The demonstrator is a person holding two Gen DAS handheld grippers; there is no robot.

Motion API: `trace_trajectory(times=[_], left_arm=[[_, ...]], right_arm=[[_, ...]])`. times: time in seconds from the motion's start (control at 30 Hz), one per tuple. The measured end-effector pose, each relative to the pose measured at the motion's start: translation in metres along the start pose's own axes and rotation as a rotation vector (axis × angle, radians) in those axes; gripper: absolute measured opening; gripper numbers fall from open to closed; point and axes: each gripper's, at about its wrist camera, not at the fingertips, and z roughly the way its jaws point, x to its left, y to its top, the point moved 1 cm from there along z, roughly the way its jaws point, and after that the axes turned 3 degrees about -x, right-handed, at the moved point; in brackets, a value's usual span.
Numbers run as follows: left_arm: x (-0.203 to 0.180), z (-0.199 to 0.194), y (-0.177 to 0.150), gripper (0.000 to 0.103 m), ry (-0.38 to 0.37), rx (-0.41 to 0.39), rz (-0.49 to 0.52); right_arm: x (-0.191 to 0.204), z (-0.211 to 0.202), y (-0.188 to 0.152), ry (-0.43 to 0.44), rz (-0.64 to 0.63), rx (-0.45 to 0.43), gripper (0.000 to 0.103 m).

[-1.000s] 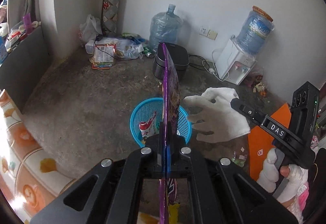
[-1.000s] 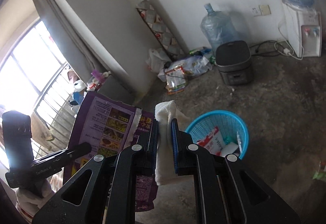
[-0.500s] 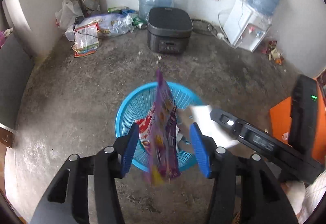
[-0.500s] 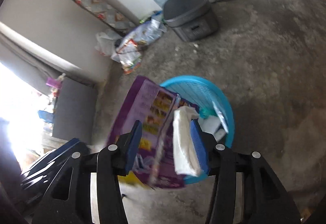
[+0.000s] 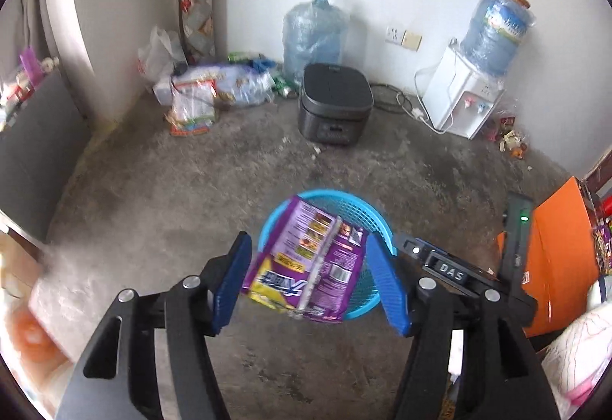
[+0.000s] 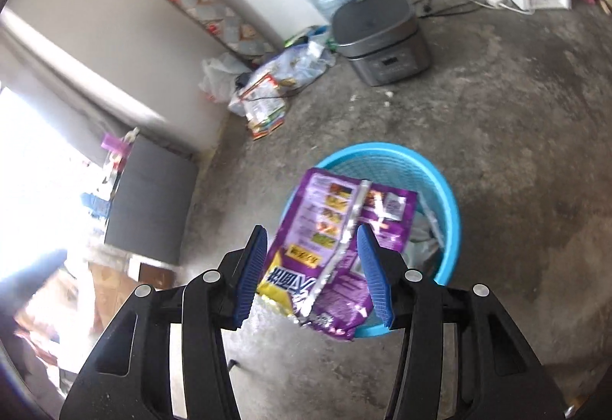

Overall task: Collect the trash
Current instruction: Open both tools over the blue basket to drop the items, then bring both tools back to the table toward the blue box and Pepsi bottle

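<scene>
Lying askew over the near rim of the blue basket (image 5: 382, 225), the purple snack bag (image 5: 306, 263) was the thing the coming move turned on: it sat straight ahead of and below both claws, its long axis running from the far side of the basket toward the cameras, so that its yellow-printed near end overhung the concrete floor (image 5: 153, 198) rather than the basket's mouth. The left claw (image 5: 311, 286) was opening, its blue pads well clear of the bag on either side; nothing was pinched between them. The right claw (image 6: 311, 274) stood apart as well, framing the same bag without touching it. Neither seemed clearly nearer; both hung just short of the bag's near end.

The bag looked flat and empty, crinkled, with a silver seam down its back, small food pictures, a barcode panel and a yellow band of lettering at the near end. Under it in the basket showed a bit of pale wrapping. By my judgement the bag was only half in and might slide out unless nudged forward.
</scene>
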Motion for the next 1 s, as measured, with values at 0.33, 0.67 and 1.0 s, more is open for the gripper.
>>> trace_trajectory(times=[0.33, 0.67, 1.0], left_arm=[[0.096, -0.173, -0.047, 0.065, 0.213, -0.048, -0.053], [0.197, -0.303, -0.139, 0.065, 0.421, -0.073, -0.403], [0.225, -0.353, -0.180, 0.065, 0.527, -0.123, -0.537]], right_arm=[[0.052, 0.152, -0.024, -0.153, -0.286, 0.349, 0.033], [-0.051, 0.281, -0.053, -0.503, -0.275, 0.741, 0.025], [-0.071, 0.268, -0.047, -0.548, -0.289, 0.710, 0.032]])
